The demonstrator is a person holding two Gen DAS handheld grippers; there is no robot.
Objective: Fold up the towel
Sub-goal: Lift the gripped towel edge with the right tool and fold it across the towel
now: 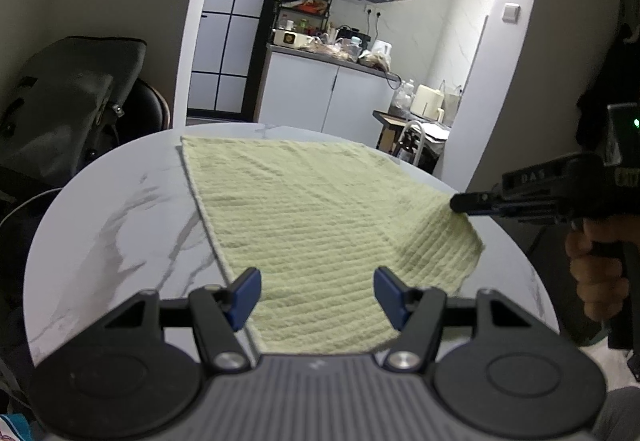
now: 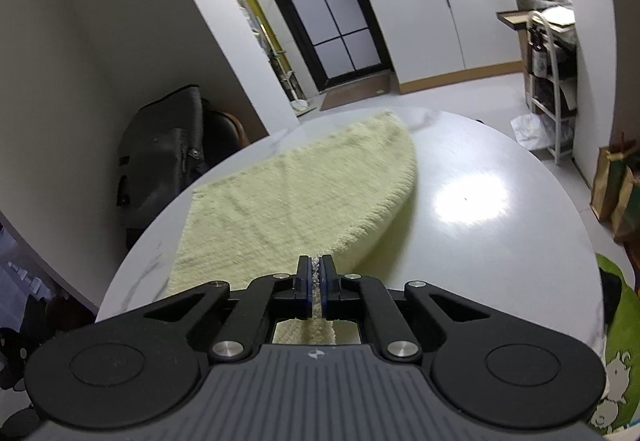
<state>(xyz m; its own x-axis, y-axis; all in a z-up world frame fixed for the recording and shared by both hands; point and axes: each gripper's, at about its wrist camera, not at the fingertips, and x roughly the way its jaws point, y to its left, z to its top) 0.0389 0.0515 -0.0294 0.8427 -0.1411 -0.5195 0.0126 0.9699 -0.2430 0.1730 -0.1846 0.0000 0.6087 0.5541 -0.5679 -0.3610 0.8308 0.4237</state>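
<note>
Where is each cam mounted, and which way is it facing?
Left wrist: on the left tool, open over the towel's near edge, facing the kitchen; right tool and hand show.
Right wrist: on the right tool, shut on the towel edge, facing across the table.
Shared: towel, table, kitchen.

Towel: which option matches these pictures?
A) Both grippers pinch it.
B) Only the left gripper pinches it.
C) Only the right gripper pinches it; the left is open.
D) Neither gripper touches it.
C: the right gripper has its jaws shut on the towel edge, lifting it off the table, while the left gripper stands open.
</note>
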